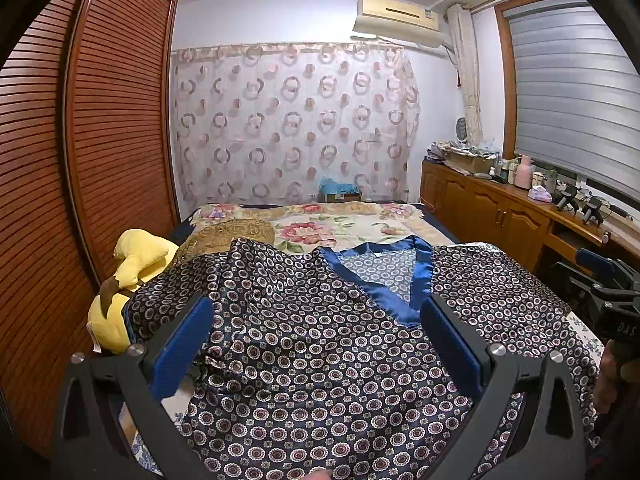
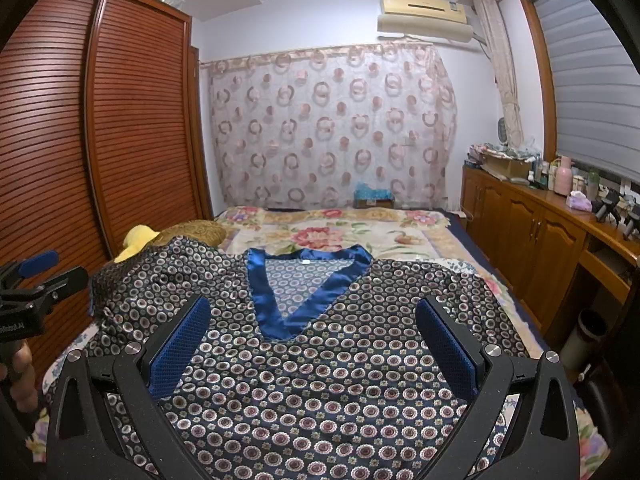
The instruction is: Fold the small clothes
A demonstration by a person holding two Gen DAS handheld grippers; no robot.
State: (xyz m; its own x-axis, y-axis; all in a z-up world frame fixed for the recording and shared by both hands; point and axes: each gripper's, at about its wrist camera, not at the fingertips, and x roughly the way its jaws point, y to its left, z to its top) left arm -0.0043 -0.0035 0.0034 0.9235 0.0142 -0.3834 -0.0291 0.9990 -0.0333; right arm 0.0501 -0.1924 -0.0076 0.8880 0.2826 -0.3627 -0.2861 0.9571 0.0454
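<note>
- Two views show one dark navy satin top with a small ring-and-flower print and a shiny blue V-neck band (image 1: 320, 344), spread front-up on a bed with a cream floral bedspread (image 1: 320, 228).
- Left wrist view: the left gripper (image 1: 316, 328) hangs above the top with its blue-padded black fingers (image 1: 182, 344) spread wide and nothing between the pads.
- The patterned cloth fills the gap between them; the V-neck lies just far of the right-hand finger, right of centre.
- The top's left sleeve is rumpled, bunched near a yellow plush toy (image 1: 132, 280) at the bed's left edge.
- The right gripper (image 1: 612, 292) shows at the right edge of this view, beside the top's right sleeve, a hand (image 1: 614, 376) under it.
- Right wrist view: the right gripper (image 2: 312, 328) is likewise fully open and holds nothing, poised over the chest of the top (image 2: 320, 380).
- The neck band sits between its fingers (image 2: 448, 344) and a little farther off, left of centre.
- The left gripper (image 2: 40, 280) appears at the left edge, near the crumpled left sleeve; a brown slatted wardrobe (image 2: 100, 120) stands behind it.
</note>
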